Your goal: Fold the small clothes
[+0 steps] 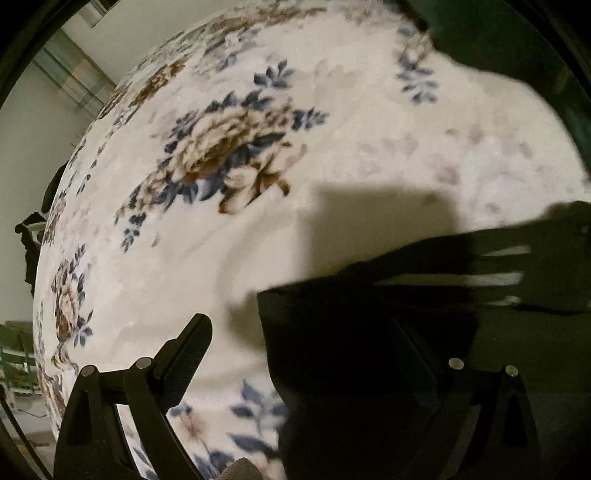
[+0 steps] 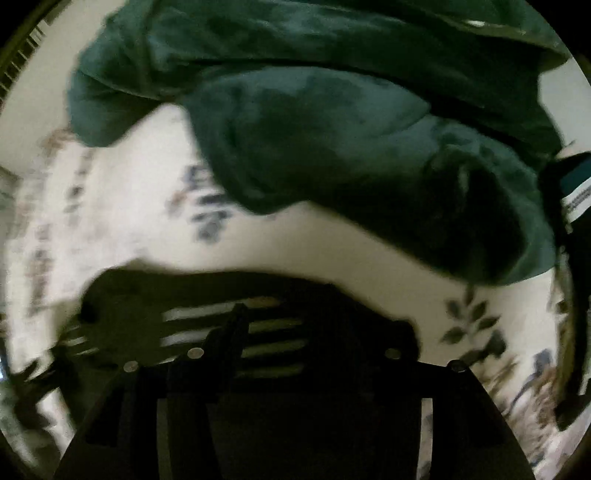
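A small black garment (image 1: pixel 369 350) with white stripes lies on a white floral bedspread (image 1: pixel 332 129). In the left wrist view it covers my left gripper's (image 1: pixel 295 339) right finger; the left finger (image 1: pixel 184 354) stands clear on the bedspread, so the jaws are wide apart. In the right wrist view, blurred, the same black striped garment (image 2: pixel 221 321) drapes across my right gripper (image 2: pixel 314 332); both fingers are dark against the cloth and their gap cannot be made out.
A dark green blanket (image 2: pixel 332 147) lies bunched on the bedspread (image 2: pixel 129 203) beyond the right gripper; its edge also shows top right in the left wrist view (image 1: pixel 498 33). The bed's left edge meets a pale wall (image 1: pixel 33 129).
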The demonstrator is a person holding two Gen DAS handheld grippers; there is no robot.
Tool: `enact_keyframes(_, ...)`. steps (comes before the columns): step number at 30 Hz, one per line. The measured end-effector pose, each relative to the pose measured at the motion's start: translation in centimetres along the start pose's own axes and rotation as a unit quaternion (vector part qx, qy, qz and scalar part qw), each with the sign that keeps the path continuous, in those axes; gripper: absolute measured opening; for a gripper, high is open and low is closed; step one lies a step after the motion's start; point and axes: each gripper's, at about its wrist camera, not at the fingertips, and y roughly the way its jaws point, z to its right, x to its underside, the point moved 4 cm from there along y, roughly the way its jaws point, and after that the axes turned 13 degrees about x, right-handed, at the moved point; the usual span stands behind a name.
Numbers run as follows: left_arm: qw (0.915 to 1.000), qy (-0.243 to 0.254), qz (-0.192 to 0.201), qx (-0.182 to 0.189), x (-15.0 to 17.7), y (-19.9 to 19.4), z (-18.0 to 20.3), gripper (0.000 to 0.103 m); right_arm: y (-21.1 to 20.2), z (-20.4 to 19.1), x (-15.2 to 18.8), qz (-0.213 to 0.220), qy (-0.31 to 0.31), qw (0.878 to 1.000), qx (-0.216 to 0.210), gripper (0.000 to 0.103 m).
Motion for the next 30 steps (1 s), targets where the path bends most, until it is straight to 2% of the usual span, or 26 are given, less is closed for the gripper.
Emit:
enact_keyframes(2, 0.9995, 0.014, 0.008, 0.025, 1.2, -1.2, 1.9, 0.098, -0.8, -2.7, 3.2, -0.05, -0.069, 0.994, -0.069, 0.065)
enact_keyframes(4, 0.9986, 0.035, -0.003, 0.04, 1.9, -0.9, 4.3, 0.098, 0.7, -5.2, 6.1, -0.123, -0.13, 0.979, -0.096, 0.065)
enact_keyframes(5, 0.9979, 0.045, -0.013, 0.045, 2.3, -0.3, 5.2, 0.098, 2.2, -6.1, 7.4, -0.144, -0.155, 0.973, -0.087, 0.065)
enact_keyframes(7, 0.9969, 0.064, -0.035, 0.031, 2.7, 1.7, 7.0, 0.098, 4.3, -6.3, 6.9, -0.129, -0.155, 0.979, -0.032, 0.064)
enact_keyframes(9, 0.9971, 0.052, -0.048, 0.027, 2.2, 3.6, 7.5, 0.098, 4.7, -5.2, 3.7, -0.077, -0.094, 0.993, -0.007, 0.064)
enact_keyframes(10, 0.9976, 0.045, -0.045, 0.028, 1.9, 3.8, 7.5, 0.098, 4.1, -4.4, 1.6, -0.037, -0.058, 0.998, 0.003, 0.064)
enact_keyframes(12, 0.9984, 0.032, -0.037, 0.029, 0.3, 4.1, 7.5, 0.098, 3.6, -3.9, -1.1, 0.013, -0.034, 0.998, 0.045, 0.064)
enact_keyframes(14, 0.9987, 0.033, -0.03, 0.023, -1.0, 4.1, 7.4, 0.098, 3.3, -3.5, -3.3, 0.034, -0.041, 0.995, 0.09, 0.064)
enact_keyframes(15, 0.9989, 0.034, -0.025, 0.018, -1.7, 3.9, 7.4, 0.098, 2.9, -3.5, -3.6, 0.036, -0.044, 0.994, 0.089, 0.064)
enact_keyframes(17, 0.9991, 0.04, -0.009, 0.014, -2.4, 2.9, 7.2, 0.098, 1.1, -3.4, -3.5, 0.047, -0.051, 0.996, 0.06, 0.065)
enact_keyframes(20, 0.9991, 0.039, 0.01, 0.01, -1.5, 0.4, 6.6, 0.098, -0.6, -2.5, -1.0, 0.048, -0.078, 0.994, 0.065, 0.065)
enact_keyframes(23, 0.9978, 0.044, 0.034, 0.037, 2.0, -3.4, 7.0, 0.098, -1.9, 0.9, 3.5, 0.013, -0.057, 0.998, 0.031, 0.067)
enact_keyframes(24, 0.997, 0.047, 0.038, 0.048, 3.7, -4.6, 7.5, 0.098, -2.8, 3.0, 5.7, 0.005, -0.05, 0.998, 0.023, 0.071)
enact_keyframes(26, 0.9958, 0.058, 0.028, 0.065, 7.6, -6.5, 9.0, 0.1, -4.3, 6.3, 9.8, -0.014, -0.025, 1.0, 0.008, 0.099)
enact_keyframes(28, 0.9943, 0.063, 0.018, 0.084, 10.1, -8.0, 10.7, 0.101, -6.0, 9.4, 13.3, -0.046, -0.003, 0.999, 0.005, 0.101)
enact_keyframes(30, 0.9934, 0.057, 0.01, 0.099, 13.5, -9.9, 12.8, 0.101, -7.5, 12.0, 16.2, -0.06, 0.005, 0.998, 0.008, 0.101)
